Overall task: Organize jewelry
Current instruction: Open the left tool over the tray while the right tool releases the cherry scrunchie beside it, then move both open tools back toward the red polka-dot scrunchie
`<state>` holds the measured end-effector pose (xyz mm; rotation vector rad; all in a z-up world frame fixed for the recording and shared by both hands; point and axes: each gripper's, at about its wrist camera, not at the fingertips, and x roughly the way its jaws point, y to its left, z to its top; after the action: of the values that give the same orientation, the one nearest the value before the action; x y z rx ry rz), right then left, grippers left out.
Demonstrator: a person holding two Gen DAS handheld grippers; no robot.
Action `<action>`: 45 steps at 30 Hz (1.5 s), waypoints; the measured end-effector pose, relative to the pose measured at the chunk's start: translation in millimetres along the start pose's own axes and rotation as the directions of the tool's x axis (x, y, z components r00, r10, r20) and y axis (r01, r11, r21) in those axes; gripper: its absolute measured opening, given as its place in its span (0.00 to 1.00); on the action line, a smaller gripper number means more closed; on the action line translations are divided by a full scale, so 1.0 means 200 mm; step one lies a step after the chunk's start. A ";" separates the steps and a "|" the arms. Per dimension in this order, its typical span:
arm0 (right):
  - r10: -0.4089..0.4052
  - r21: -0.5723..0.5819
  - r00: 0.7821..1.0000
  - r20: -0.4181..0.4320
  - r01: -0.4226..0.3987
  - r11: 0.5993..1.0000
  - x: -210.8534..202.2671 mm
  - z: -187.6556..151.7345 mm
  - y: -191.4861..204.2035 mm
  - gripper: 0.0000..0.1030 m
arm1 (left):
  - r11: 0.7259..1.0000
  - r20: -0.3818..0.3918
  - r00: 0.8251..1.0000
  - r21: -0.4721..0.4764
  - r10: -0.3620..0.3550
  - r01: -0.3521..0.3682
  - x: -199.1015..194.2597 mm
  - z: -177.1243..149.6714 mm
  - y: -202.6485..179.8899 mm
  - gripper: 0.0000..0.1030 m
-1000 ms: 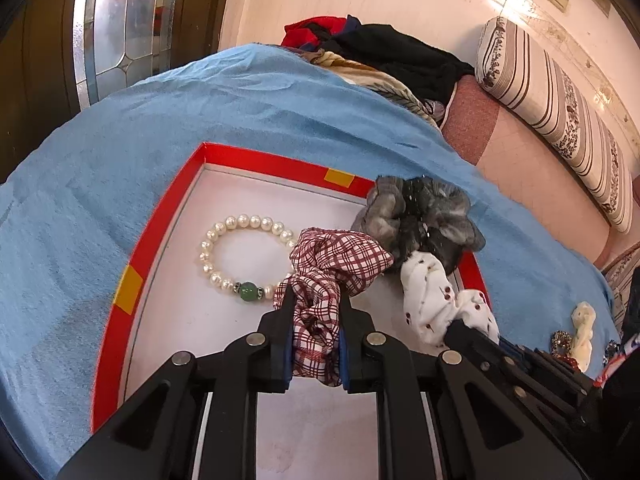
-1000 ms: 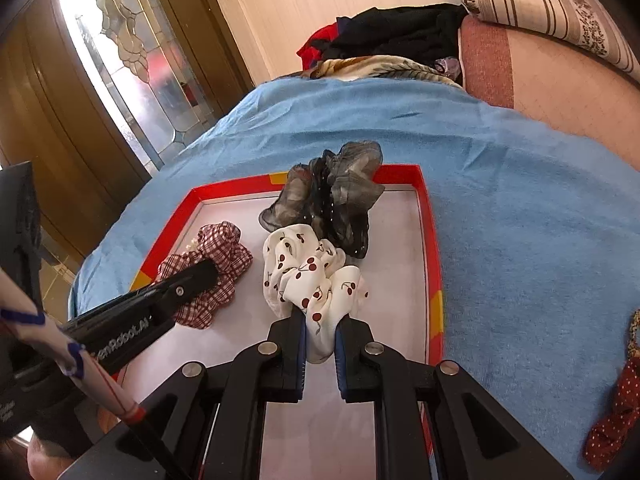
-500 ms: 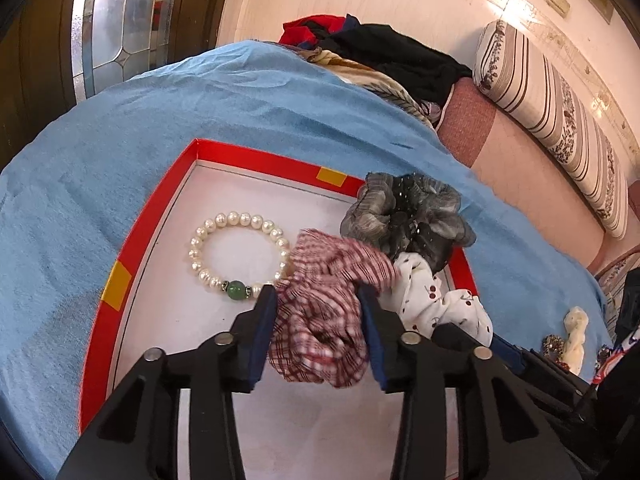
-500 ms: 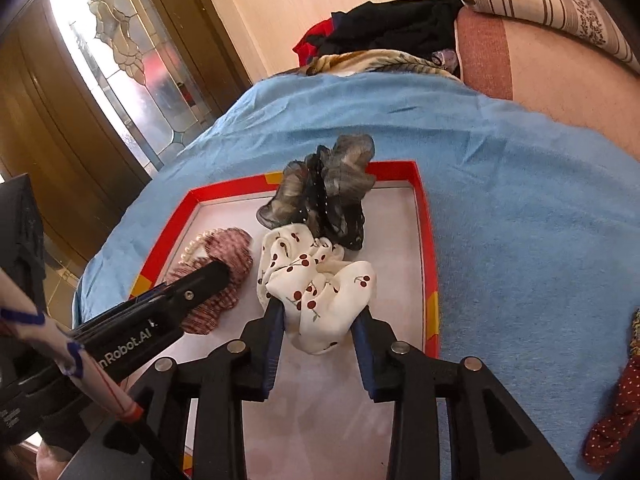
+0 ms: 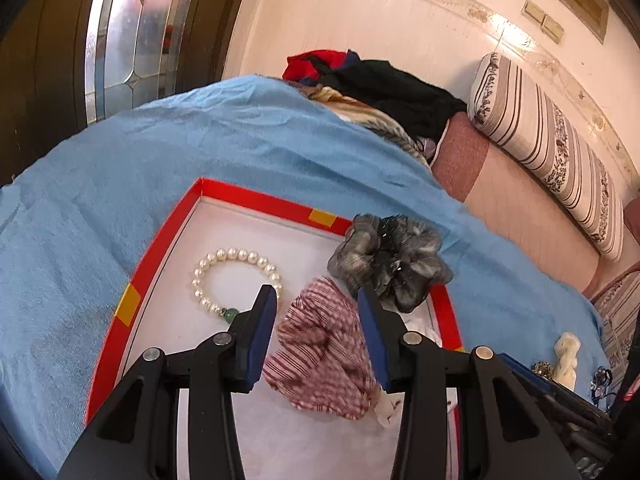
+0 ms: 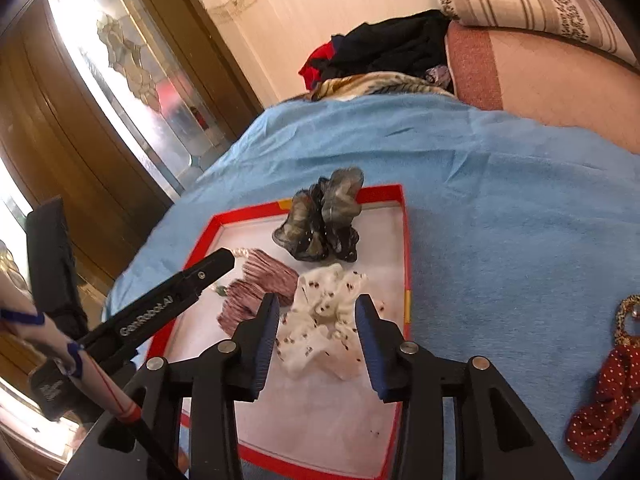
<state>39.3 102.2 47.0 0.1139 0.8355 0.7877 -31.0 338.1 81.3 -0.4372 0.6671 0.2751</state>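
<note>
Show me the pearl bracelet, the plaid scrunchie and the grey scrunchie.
pearl bracelet (image 5: 240, 254): left wrist view, top beads.
plaid scrunchie (image 5: 320, 356): left wrist view, middle folds.
grey scrunchie (image 6: 326, 220): right wrist view, centre ruffles.

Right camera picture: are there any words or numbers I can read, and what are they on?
"GenRobot.AI": white letters along the black finger of the left gripper, seen in the right wrist view above the red tray.
Nothing else can be read: the scrunchies, the tray and the blue blanket carry no words or numbers.
</note>
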 end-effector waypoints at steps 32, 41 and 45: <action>-0.171 0.292 0.949 0.264 0.090 0.952 -0.98 -0.24 -0.98 0.42 | 0.888 -0.137 0.960 0.366 -0.245 0.279 -0.13 -0.47 -1.01 0.40; -0.257 0.392 0.905 0.339 0.112 0.913 -1.16 -0.25 -1.19 0.42 | 0.815 -0.253 0.897 0.380 -0.363 0.437 -0.28 -0.63 -1.36 0.45; -0.263 0.448 0.899 0.349 0.086 0.890 -1.20 -0.27 -1.27 0.42 | 0.778 -0.265 0.896 0.446 -0.357 0.442 -0.29 -0.69 -1.49 0.56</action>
<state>50.2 -250.7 62.8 0.5630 0.5985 0.3737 -34.9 6.0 111.1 -0.0935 0.7595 -0.3490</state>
